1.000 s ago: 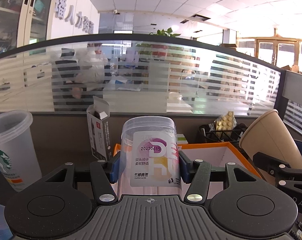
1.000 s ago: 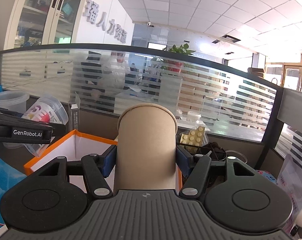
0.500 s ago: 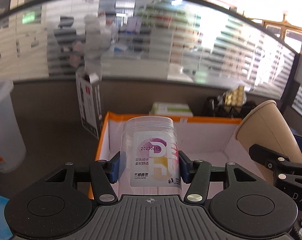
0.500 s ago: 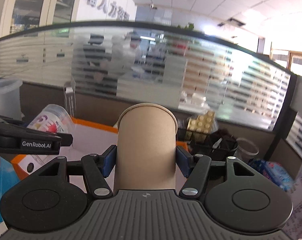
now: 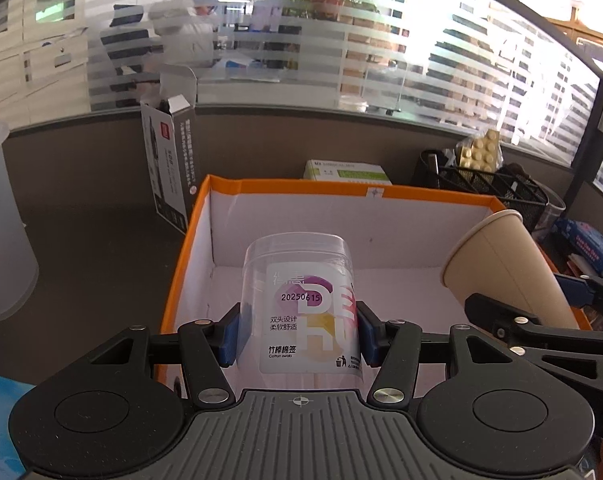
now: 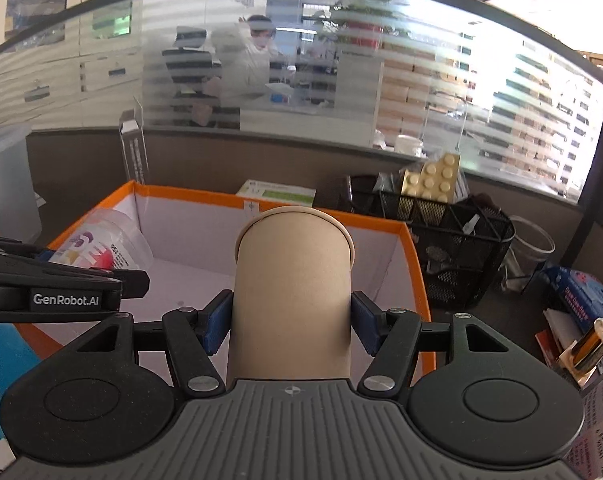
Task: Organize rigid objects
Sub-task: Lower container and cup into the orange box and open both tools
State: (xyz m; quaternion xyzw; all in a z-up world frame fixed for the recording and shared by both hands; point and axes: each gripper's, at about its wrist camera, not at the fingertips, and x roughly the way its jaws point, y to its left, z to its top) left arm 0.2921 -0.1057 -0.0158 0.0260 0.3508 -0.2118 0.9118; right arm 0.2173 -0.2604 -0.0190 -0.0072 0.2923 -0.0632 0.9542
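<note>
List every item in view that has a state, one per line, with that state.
left tool: shut on cotton swab jar
cotton swab jar: gripped, held over the box
right tool: shut on paper cup
paper cup: gripped, held over the box
orange-edged box: open-topped
black carton: upright, top flap open
mesh organizer: holding items

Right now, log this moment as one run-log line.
left gripper: shut on cotton swab container | right gripper: shut on paper cup | both held over orange-rimmed box | nothing released yet
</note>
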